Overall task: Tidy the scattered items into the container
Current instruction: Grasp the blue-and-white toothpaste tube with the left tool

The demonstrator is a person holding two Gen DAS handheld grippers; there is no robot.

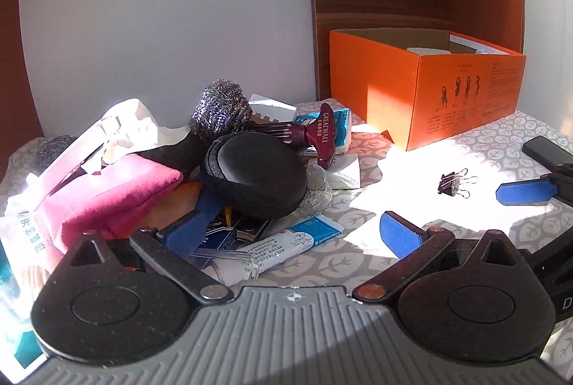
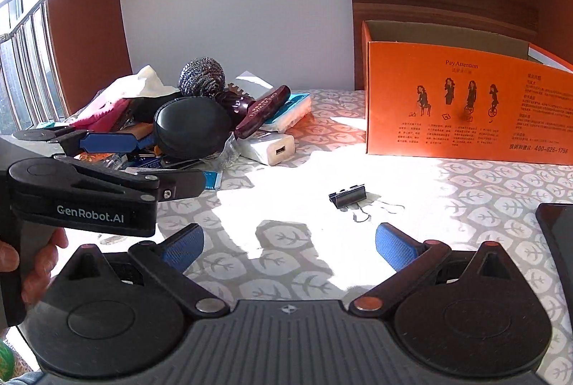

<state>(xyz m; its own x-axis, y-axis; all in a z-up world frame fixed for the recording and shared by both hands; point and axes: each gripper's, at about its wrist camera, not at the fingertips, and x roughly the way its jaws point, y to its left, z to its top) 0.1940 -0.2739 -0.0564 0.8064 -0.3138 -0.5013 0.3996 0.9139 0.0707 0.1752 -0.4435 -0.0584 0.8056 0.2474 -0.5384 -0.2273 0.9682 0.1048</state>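
A pile of items lies at the left: a black round case (image 1: 258, 173) (image 2: 191, 127), a steel scourer (image 1: 220, 109) (image 2: 202, 75), a maroon corkscrew (image 1: 324, 134) (image 2: 263, 111), a pink pouch (image 1: 107, 202) and a white tube (image 1: 272, 249). The orange box (image 1: 462, 91) (image 2: 465, 105) stands open at the back right. A black binder clip (image 1: 453, 184) (image 2: 349, 197) lies alone on the cloth. My left gripper (image 1: 293, 224) is open, its left finger pushed into the pile by the black case. My right gripper (image 2: 290, 247) is open and empty, just short of the clip.
A white charger (image 2: 274, 148) and a tissue pack (image 2: 290, 112) lie at the pile's right edge. A dark flat object (image 2: 558, 241) sits at the right edge. A grey wall and wooden panels stand behind. The leaf-patterned cloth (image 2: 465, 191) covers the table.
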